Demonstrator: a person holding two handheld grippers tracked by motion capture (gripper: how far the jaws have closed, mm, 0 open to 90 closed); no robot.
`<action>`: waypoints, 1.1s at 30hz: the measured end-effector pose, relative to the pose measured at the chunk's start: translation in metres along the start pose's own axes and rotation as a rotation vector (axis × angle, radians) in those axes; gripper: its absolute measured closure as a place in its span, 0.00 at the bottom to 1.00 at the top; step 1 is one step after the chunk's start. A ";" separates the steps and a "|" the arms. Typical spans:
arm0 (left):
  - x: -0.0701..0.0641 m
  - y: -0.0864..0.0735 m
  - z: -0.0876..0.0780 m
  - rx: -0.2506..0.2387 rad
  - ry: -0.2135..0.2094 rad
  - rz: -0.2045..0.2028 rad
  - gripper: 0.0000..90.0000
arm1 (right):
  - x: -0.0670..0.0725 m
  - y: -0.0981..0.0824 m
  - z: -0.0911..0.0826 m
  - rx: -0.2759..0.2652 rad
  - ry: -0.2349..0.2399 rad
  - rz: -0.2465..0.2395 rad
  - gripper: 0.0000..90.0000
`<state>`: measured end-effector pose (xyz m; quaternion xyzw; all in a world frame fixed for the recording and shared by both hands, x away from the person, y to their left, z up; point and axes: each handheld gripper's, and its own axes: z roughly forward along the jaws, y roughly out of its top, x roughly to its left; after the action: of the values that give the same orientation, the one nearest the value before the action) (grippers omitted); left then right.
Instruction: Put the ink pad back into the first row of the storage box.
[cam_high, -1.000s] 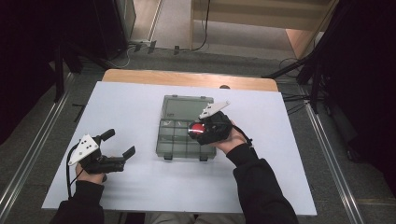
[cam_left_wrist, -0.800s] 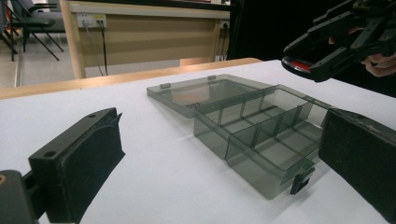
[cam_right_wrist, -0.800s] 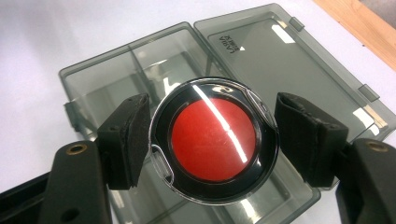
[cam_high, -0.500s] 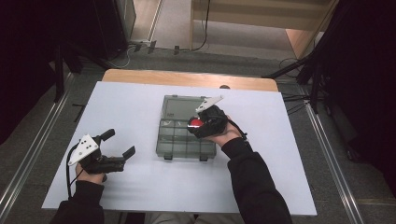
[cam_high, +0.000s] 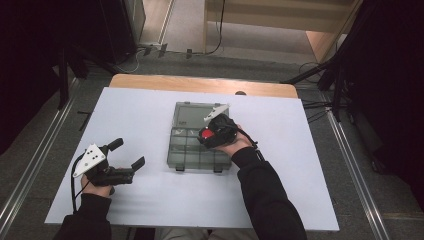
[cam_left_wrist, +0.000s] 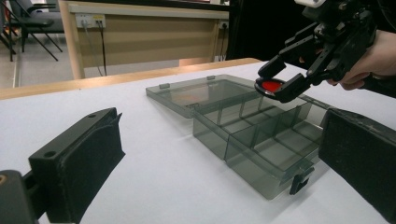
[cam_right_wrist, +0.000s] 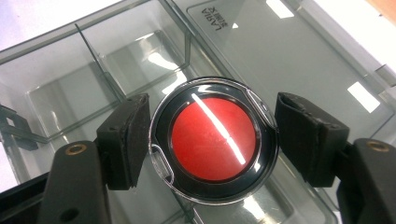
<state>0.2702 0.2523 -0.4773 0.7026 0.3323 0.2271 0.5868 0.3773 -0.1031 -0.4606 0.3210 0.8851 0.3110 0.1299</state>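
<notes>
I am holding my left tool (cam_high: 125, 159) low at the left of the white tabletop (cam_high: 145, 120), and it is standing wide, with nothing between its jaws. In the left gripper view, its two black jaws are framing the scene, well apart from each other and short of the box.

At the middle of the tabletop, a clear smoky box (cam_high: 186, 150) is lying open, its lid (cam_high: 192, 113) folded flat on the far side. Thin walls are dividing the box into compartments (cam_left_wrist: 261, 140), and two small dark latches are hanging at its near edge.

I am holding my right tool (cam_high: 209, 134) over the right part of the box, angled down toward the compartments. Between its jaws sits a round disc (cam_right_wrist: 214, 138) with a red centre and a black, clear-edged rim. The jaws have just been opening. In the right gripper view, the left pad (cam_right_wrist: 130, 140) is sitting just beside the rim, and a slim gap is showing between the right pad and the rim. I cannot tell whether the disc is resting on the box or hanging just above it.
</notes>
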 end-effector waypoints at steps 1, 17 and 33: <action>0.000 0.000 0.000 0.000 0.001 0.000 0.00 | 0.001 0.000 0.001 -0.001 -0.005 0.010 0.14; 0.000 0.000 0.000 -0.001 0.003 0.001 0.00 | 0.008 -0.012 -0.032 -0.062 -0.031 0.037 0.00; -0.001 0.000 0.001 -0.004 0.006 0.000 0.00 | 0.001 -0.045 -0.066 -0.119 -0.050 0.087 0.00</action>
<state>0.2702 0.2512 -0.4772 0.7006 0.3337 0.2299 0.5874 0.3260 -0.1601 -0.4388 0.3585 0.8468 0.3601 0.1572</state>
